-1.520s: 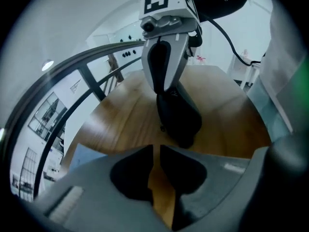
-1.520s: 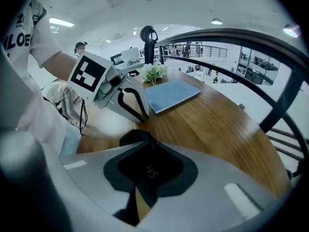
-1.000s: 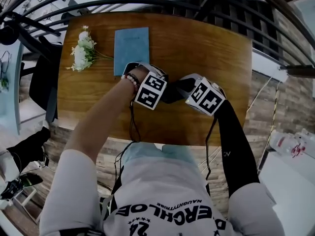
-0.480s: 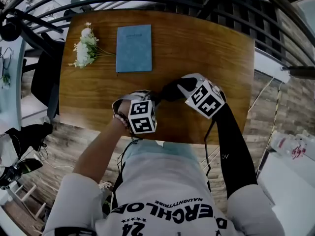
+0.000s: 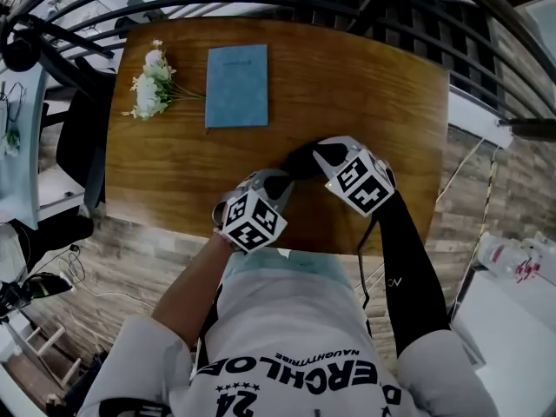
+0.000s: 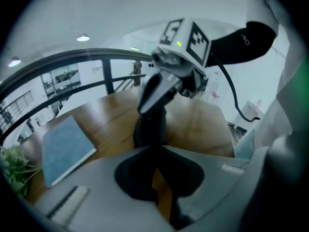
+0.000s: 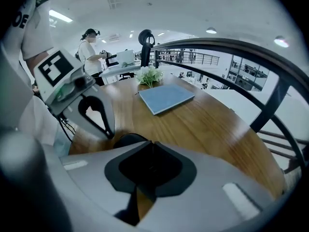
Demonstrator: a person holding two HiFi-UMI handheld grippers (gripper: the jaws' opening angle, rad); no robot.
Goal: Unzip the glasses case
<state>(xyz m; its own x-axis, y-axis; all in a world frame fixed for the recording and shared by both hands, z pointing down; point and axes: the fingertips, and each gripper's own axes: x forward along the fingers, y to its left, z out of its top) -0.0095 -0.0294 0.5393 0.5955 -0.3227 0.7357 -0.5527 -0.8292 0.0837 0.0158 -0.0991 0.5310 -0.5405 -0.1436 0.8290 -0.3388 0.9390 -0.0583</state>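
A small black glasses case [image 5: 300, 165] lies on the wooden table [image 5: 382, 85], near its front edge. My right gripper [image 5: 306, 156] points down at the case from the right. Its jaws have just been closing and now stand shut, tips together against the case [image 7: 126, 140]; I see nothing between them. My left gripper [image 5: 283, 179] reaches toward the case from the near left. Its tips [image 6: 157, 148] meet just short of the case [image 6: 149, 132], with nothing visibly between them. The case's zip is hidden by the grippers.
A blue notebook [image 5: 236, 85] and a bunch of white flowers [image 5: 148, 85] lie at the table's far left. Dark curved railings [image 5: 287, 3] run behind the table. The table's near edge is close under both hands. A person [image 7: 89, 50] stands far off.
My left gripper has swung from beside the case toward the table's near edge and rolled over, so its marker cube now faces differently. The right gripper and the case have stayed put.
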